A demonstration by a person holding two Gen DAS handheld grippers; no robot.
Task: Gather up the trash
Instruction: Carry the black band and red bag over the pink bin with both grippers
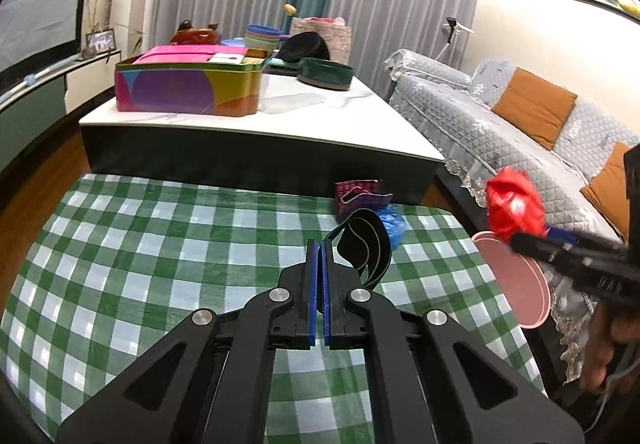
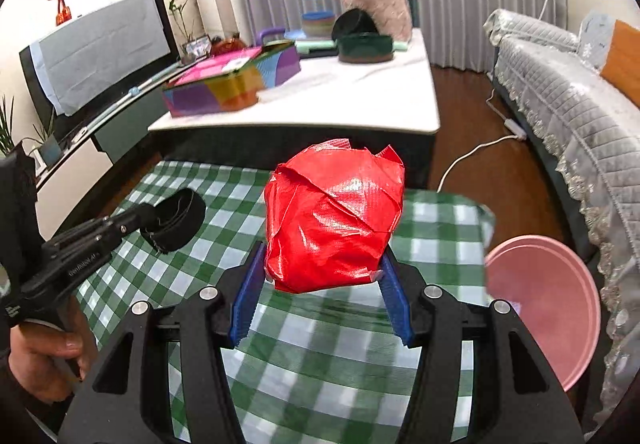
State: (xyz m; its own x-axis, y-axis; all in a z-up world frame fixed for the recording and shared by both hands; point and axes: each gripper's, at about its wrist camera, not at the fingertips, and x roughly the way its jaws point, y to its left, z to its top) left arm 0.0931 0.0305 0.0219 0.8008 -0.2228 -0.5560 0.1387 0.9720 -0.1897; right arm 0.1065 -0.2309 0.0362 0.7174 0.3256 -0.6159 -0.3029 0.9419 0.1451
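Note:
My left gripper [image 1: 322,244] is shut on a black strap loop [image 1: 366,244] and holds it above the green checked cloth [image 1: 160,244]; it also shows in the right wrist view [image 2: 176,222]. My right gripper [image 2: 324,264] is shut on a crumpled red plastic bag [image 2: 334,216], held above the cloth's right part; the bag also shows in the left wrist view [image 1: 514,204]. A pink bin [image 2: 548,304] stands on the floor to the right of the cloth, also seen in the left wrist view [image 1: 516,284]. A crumpled blue bag [image 1: 392,222] and a purple patterned wrapper [image 1: 360,196] lie at the cloth's far edge.
A white-topped low table [image 1: 320,124] stands behind the cloth with a colourful tin box [image 1: 188,84], a dark green round tin [image 1: 326,74] and stacked bowls. A grey sofa [image 1: 500,124] runs along the right. A white cable [image 2: 472,156] lies on the wooden floor.

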